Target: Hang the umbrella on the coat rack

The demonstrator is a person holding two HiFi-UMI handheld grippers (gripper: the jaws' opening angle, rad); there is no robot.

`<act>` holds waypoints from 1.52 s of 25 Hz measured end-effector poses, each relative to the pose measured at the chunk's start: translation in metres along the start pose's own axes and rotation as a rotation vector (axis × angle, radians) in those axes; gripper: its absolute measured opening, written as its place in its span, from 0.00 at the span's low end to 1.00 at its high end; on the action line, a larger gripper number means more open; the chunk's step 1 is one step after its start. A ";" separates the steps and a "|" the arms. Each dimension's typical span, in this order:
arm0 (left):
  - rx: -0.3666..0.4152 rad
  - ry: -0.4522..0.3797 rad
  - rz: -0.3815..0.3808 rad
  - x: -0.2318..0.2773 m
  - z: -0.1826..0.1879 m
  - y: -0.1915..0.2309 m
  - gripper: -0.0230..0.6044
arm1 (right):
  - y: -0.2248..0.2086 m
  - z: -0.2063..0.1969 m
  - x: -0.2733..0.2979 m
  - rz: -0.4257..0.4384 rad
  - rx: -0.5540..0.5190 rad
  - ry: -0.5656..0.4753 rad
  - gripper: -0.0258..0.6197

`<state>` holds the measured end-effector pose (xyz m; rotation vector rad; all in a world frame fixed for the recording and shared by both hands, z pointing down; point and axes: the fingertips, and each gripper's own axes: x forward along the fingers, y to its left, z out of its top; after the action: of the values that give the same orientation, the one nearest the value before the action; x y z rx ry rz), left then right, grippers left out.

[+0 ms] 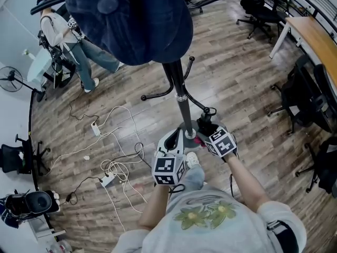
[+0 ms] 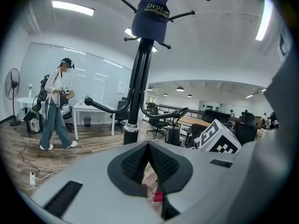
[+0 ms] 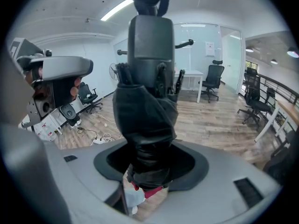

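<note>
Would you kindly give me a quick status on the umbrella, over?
Left gripper shut, empty. Right gripper shut on black umbrella, beside coat rack. Navy cap on rack top.

cap (image 1: 131, 20): atop coat rack (image 1: 182, 96) | umbrella (image 3: 147, 120): beside it, right | cables (image 1: 118, 167): floor, left

Head view steeply down; all 3 share coat rack (image 1: 181, 101).

We counted one coat rack (image 1: 181, 96), one cap (image 1: 131, 20), one umbrella (image 3: 147, 111), two grippers, namely the left gripper (image 2: 148, 149) and the right gripper (image 3: 148, 169), one bystander (image 1: 60, 33), one fan (image 1: 10, 79) and two power strips (image 1: 96, 129) (image 1: 108, 180).
</note>
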<state>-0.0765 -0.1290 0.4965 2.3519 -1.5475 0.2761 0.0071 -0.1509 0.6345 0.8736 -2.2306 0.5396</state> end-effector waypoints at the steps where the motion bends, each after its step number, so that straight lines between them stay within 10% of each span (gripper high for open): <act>1: 0.001 0.001 -0.003 0.001 0.000 -0.002 0.04 | 0.000 0.000 -0.001 -0.002 -0.003 0.000 0.39; 11: 0.050 -0.019 -0.080 0.001 0.005 -0.017 0.04 | 0.000 0.003 -0.009 -0.041 -0.102 0.036 0.39; 22: 0.384 -0.062 -0.285 0.019 0.041 -0.073 0.31 | -0.001 0.006 -0.016 -0.050 -0.109 0.027 0.39; 31: 0.731 -0.037 -0.247 0.037 0.049 -0.093 0.35 | 0.001 0.004 -0.015 -0.048 -0.099 0.031 0.39; 38: 0.843 -0.015 -0.223 0.045 0.053 -0.093 0.37 | 0.000 0.009 -0.016 -0.048 -0.099 0.029 0.39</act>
<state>0.0264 -0.1522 0.4475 3.1073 -1.2994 1.0218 0.0119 -0.1495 0.6171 0.8603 -2.1845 0.4130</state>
